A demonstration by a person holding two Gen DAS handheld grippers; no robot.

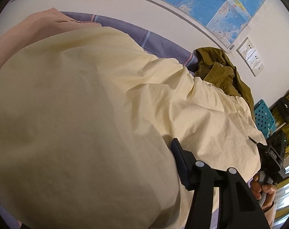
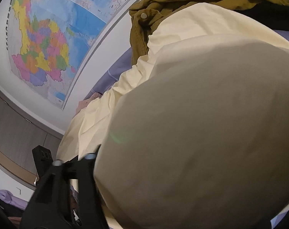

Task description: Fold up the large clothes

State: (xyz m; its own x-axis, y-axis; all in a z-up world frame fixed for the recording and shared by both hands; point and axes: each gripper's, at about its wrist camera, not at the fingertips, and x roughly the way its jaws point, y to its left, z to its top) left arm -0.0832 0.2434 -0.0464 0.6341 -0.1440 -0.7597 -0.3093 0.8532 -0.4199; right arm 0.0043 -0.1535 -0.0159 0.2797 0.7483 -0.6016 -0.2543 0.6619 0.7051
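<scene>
Draped right across the left gripper (image 1: 148, 152) and hanging close to the lens: the cream garment (image 1: 87, 95), swallowing everything left of the fingers and hiding one of them. Visible only as a single dark finger (image 1: 179, 162) at the cloth's right border, so cannot tell whether spread, pressed together or pinching the fabric. Probably raised this way to lift one edge off the bed and carry it over for a fold. Beyond the fingers and to their left, a pink garment (image 1: 29, 30) lying flat on the purple bed sheet (image 1: 125, 32), seemingly parked out of the way. Further right beyond the fingers, an olive jacket (image 1: 221, 70) bunched against the wall, touching the cream cloth's far edge, likely waiting its turn. Far right of the fingers, the right gripper (image 1: 258, 143) at the cream cloth's near corner, with the person's hand (image 1: 263, 190) wrapped around its handle. Placed there, by the look of it, to take the matching corner and keep the edge level. From its own camera, much the same: cloth ballooning over the right of the view, one blurred finger (image 2: 39, 158) out at the left, grip impossible to tell.
</scene>
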